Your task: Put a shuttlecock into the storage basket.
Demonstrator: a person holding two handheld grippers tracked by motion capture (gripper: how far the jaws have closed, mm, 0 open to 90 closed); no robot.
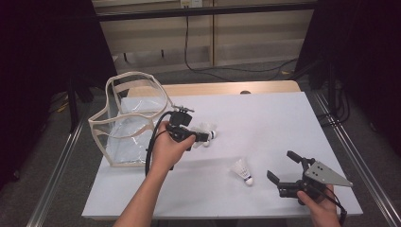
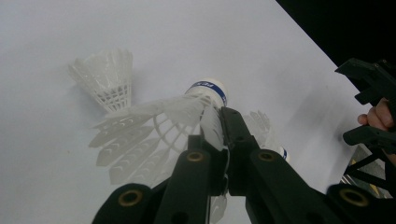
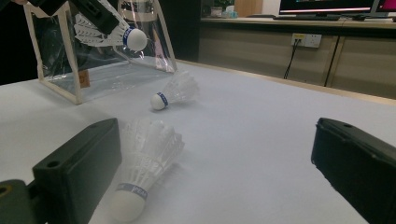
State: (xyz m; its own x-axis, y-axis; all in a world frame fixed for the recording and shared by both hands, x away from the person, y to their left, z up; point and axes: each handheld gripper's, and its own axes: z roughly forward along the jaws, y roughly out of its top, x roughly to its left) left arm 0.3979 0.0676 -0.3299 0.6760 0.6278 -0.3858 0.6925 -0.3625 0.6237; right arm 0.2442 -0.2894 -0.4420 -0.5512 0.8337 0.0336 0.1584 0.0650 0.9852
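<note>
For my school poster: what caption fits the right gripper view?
Open right gripper faces a shuttlecock on the white table.

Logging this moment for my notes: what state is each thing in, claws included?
Left claw: shut on held shuttlecock, lifted off the table.
Held shuttlecock: pinched by its skirt, cork end forward.
Right claw: open, holding nothing.
Near shuttlecock: lying on its side.
Far shuttlecock: lying on its side.
Clear bag: standing, mouth open.
</note>
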